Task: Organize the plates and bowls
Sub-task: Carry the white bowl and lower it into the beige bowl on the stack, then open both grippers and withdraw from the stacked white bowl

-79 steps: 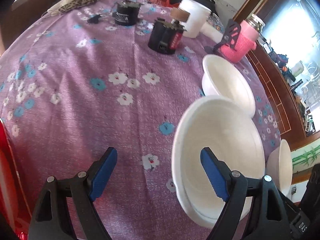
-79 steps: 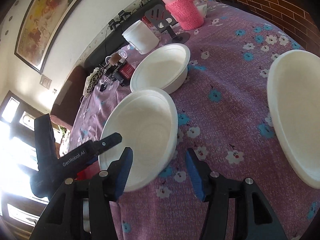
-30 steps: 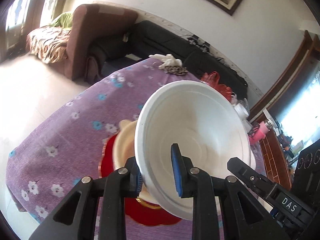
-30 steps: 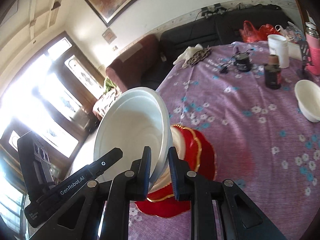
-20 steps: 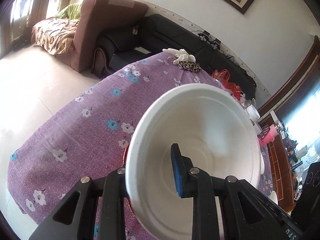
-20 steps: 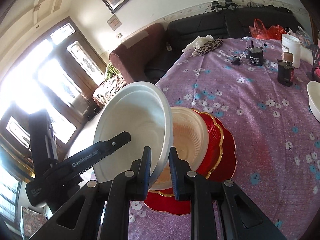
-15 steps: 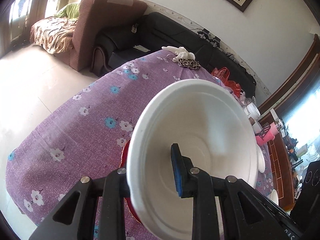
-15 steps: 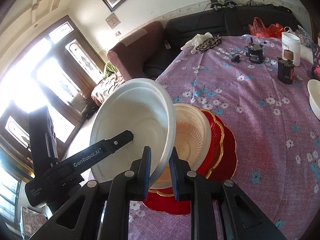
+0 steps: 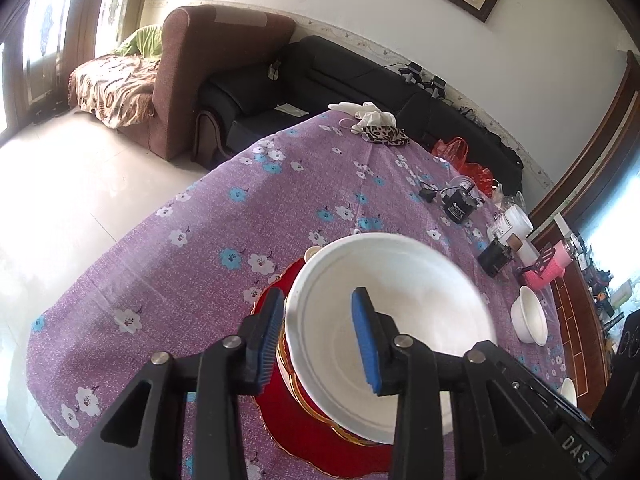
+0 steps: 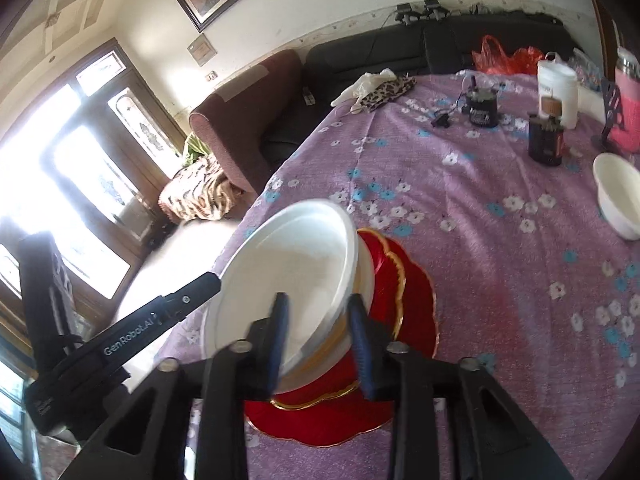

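The surface (image 9: pixel 168 240) with its purple flowered cloth is taking up most of both views, with a brown armchair (image 9: pixel 208 68) and a black sofa (image 9: pixel 360 84) sitting behind it. On the near part of the surface a red plate with a gold edge (image 10: pixel 404 320) is lying flat, and a cream bowl (image 10: pixel 366 276) is sitting on it. The big white bowl (image 9: pixel 396 320) is resting inside that cream one, looking a bit tilted in the right wrist view. Further back a smaller white bowl (image 9: pixel 530 316) is standing alone, well apart from the stack, near a black jar (image 10: pixel 544 140), a white tub (image 10: pixel 558 88) and a pink knitted bottle cover (image 10: pixel 626 116). A leopard-print cloth (image 9: pixel 384 134) is lying at the far edge.

Both tongs are pointing down at the stack from opposite sides. The left tongs (image 9: pixel 320 332) have just been opening and are straddling the white bowl's near rim, one blue pad outside, one inside; the pads don't seem to be pressing any more. The right tongs (image 10: pixel 320 336) have just been opening too, blurred, rim between the pads with gaps showing.
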Action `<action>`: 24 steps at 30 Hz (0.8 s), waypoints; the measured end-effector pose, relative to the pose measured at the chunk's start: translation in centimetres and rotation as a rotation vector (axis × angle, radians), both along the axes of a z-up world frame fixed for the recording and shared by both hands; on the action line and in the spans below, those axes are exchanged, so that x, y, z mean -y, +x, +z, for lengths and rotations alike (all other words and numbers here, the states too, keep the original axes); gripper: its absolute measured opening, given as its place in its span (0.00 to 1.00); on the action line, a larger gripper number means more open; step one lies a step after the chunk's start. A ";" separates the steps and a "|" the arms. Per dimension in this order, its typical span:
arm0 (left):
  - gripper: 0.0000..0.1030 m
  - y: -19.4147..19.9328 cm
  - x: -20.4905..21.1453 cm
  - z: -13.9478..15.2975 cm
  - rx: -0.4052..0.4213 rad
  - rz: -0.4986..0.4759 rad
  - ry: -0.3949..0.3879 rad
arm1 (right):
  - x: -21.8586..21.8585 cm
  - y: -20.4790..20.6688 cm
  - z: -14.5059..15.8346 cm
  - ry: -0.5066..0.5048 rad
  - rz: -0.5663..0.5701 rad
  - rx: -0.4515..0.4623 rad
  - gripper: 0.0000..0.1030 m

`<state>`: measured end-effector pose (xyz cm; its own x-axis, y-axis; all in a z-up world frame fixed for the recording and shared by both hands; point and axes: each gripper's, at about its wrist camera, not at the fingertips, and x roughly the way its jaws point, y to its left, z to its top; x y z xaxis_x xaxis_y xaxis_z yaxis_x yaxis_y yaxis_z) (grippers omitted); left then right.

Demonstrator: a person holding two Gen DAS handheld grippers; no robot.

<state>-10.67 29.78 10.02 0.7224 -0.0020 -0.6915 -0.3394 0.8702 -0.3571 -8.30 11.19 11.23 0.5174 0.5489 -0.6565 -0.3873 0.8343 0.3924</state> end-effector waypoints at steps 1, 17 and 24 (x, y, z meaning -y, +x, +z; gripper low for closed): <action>0.41 -0.2 0.1 0.1 0.005 0.005 0.013 | 0.0 -0.2 0.3 -0.010 -0.008 0.022 0.63; 0.78 -2.9 3.3 3.7 0.111 0.096 0.303 | 2.7 -1.5 2.0 -0.027 -0.087 0.124 0.66; 0.81 -3.1 4.9 4.2 0.114 0.077 0.345 | 5.5 -1.9 1.6 -0.009 -0.138 0.111 0.69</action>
<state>-13.75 24.85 14.21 0.7838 0.2743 -0.5571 -0.3832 0.9196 -0.0864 -10.22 5.71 12.81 0.6567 0.4625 -0.5957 -0.3094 0.8856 0.3464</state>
